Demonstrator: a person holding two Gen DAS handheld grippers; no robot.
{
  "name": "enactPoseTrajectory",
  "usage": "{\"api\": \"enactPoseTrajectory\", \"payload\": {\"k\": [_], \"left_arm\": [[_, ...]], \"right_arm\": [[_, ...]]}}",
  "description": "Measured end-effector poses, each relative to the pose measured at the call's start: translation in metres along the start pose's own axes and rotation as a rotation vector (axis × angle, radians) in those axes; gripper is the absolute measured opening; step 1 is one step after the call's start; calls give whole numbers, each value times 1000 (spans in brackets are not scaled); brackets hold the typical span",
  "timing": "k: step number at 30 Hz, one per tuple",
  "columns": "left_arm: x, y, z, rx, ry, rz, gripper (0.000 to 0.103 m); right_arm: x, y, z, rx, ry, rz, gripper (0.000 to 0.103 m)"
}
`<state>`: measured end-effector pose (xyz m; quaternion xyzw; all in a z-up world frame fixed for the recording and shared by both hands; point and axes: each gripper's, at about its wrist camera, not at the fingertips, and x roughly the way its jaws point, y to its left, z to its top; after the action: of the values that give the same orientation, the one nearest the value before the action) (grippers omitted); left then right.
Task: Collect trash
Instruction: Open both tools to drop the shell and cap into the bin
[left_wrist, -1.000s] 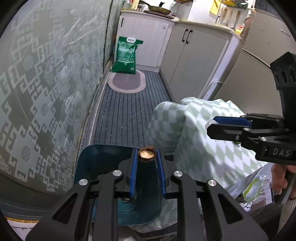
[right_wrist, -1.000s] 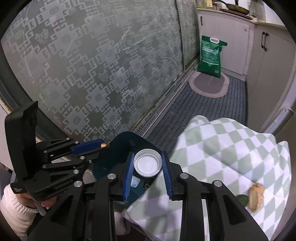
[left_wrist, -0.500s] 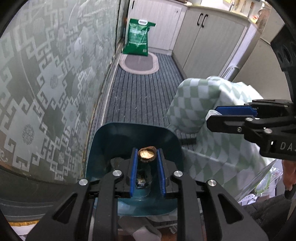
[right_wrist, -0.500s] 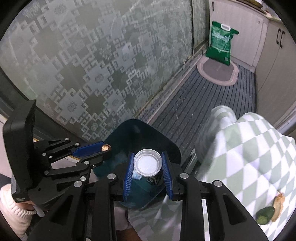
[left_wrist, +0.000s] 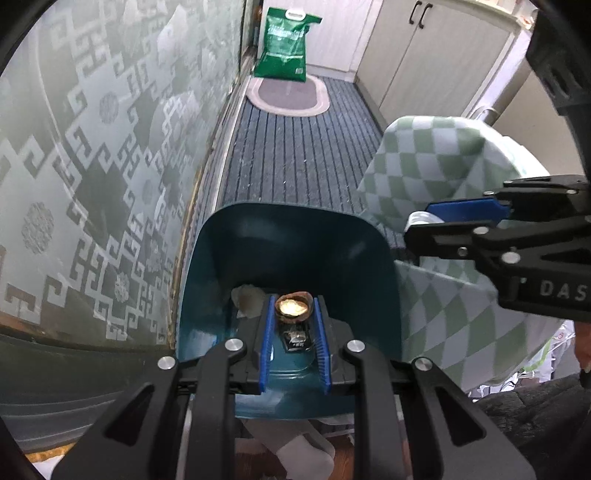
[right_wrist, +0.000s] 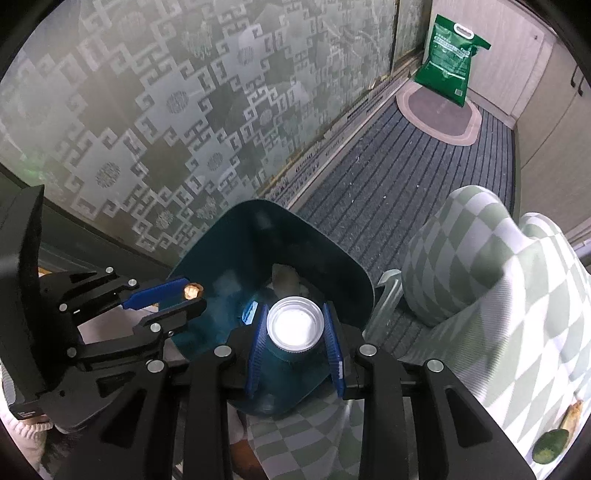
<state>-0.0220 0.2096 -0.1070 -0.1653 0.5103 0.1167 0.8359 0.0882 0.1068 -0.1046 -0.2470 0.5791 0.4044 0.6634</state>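
Note:
My left gripper (left_wrist: 293, 317) is shut on a brown walnut shell (left_wrist: 293, 307) and holds it over the open teal trash bin (left_wrist: 295, 236). It also shows in the right wrist view (right_wrist: 192, 295) at the bin's left rim. My right gripper (right_wrist: 295, 328) is shut on a white bottle cap (right_wrist: 295, 328), also above the teal bin (right_wrist: 266, 236). The right gripper shows in the left wrist view (left_wrist: 417, 225) at the bin's right side. Some crumpled scraps (left_wrist: 249, 301) lie inside the bin.
A green-and-white checked tablecloth (right_wrist: 498, 295) drapes the table edge right of the bin, with a green scrap (right_wrist: 550, 441) on it. A patterned glass door (left_wrist: 92, 147) stands left. A striped floor mat (left_wrist: 295, 155), a green bag (left_wrist: 286, 48) and cabinets (left_wrist: 436, 59) lie beyond.
Both grippers moved from over the tablecloth towards the bin and tilted down, so the bin opening now sits right under the walnut shell and the bottle cap. Both stay shut.

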Motion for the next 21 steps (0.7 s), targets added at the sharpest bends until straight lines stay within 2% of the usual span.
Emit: {"api": "enactPoseTrajectory", "payload": {"k": [6,7,9,14,19,21], "left_arm": [[15,6,-2,-23,39,13,23],[18,8,-2,-36,49,11,26],[21,9,-3,-42,56,17,38],[22,9,-4,-36,58,25,38],[21,13,-4,-42,49,29,49],[19,13,-5,-43,44,24,50]], "right_arm": [[12,3,3,-9,38,-24,30],[13,4,3,-11,42,-26,30],[15,5,3,-15,49,-33,30],[17,6,3,-16,66,-35,30],[19,10,4,-23,78,-37,30],[21,12,5,-27,80,-37,30]]}}
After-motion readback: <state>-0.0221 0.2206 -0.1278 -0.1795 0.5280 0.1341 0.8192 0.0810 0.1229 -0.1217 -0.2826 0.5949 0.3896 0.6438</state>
